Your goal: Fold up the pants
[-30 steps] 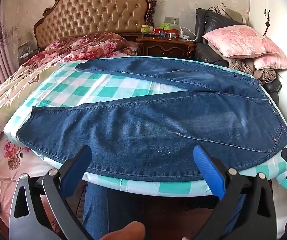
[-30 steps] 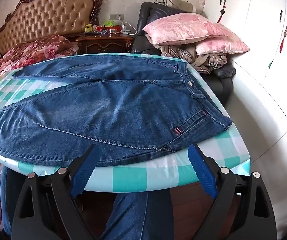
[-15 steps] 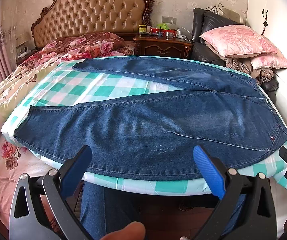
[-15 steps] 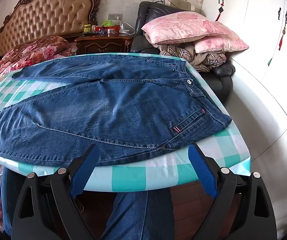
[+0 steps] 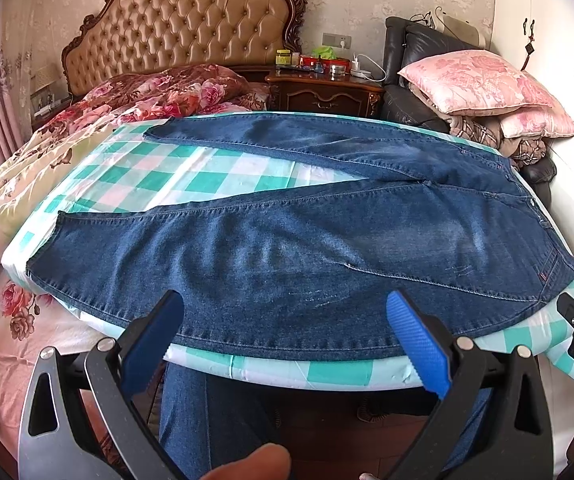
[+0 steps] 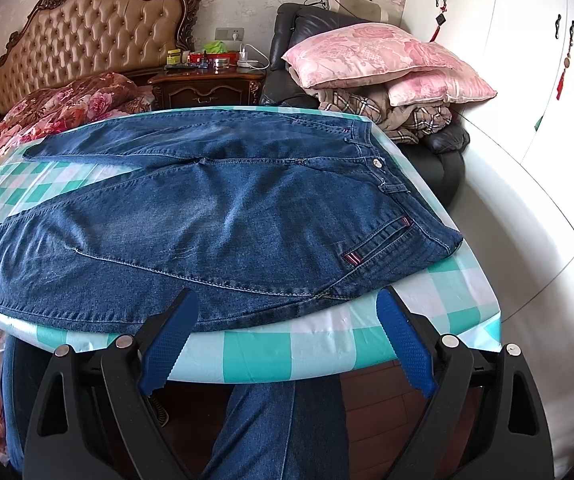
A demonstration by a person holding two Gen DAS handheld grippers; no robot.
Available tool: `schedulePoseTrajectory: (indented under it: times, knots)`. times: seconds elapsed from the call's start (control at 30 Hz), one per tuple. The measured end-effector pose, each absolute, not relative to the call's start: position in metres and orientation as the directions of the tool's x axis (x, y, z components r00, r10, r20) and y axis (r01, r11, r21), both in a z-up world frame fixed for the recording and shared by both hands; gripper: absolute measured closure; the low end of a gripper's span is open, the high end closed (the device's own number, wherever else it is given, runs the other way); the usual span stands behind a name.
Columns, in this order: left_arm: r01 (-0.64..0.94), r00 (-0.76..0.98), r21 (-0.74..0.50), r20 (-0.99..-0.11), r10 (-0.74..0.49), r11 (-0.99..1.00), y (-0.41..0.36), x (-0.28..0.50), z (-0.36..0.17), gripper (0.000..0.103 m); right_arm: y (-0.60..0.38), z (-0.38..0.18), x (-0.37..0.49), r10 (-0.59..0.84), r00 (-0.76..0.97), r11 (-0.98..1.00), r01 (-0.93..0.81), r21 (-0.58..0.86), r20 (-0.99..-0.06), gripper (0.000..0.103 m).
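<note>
Both tongs gape, gripping nothing — the left tongs (image 5: pixel 283 336) and right tongs (image 6: pixel 287 340) hover at the near edge of the green-and-white checked table (image 6: pixel 247 350). Blue denim jeans (image 5: pixel 287 248) lie flat there, legs splayed, waist rightward. Best to pinch the near leg's outer seam at two spread points — then carry it evenly over the far leg

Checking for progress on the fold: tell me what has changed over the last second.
Hardly anything. The left gripper and the right gripper have only drifted slightly at the near table edge; both stay open, and nothing was gripped or released. The jeans still lie flat and unfolded on the checkered tablecloth, legs apart.
</note>
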State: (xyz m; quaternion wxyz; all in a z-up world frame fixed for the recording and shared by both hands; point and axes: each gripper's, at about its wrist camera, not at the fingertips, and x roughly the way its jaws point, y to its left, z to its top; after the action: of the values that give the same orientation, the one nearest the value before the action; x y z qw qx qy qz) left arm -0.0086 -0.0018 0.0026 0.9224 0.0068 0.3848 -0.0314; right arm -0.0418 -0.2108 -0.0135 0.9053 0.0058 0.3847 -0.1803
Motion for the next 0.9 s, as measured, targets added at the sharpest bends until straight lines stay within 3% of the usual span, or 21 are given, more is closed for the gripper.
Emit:
schedulePoseTrajectory:
  times: [0.9]
  knots:
    - [0.071, 0.695, -0.019, -0.717, -0.063, 0.997, -0.0038, -0.0077, 0.0003, 0.001, -0.2129, -0.0147, -0.043, -0.323, 0.635, 0.933, 0.336, -0.126, -0.702, 0.016]
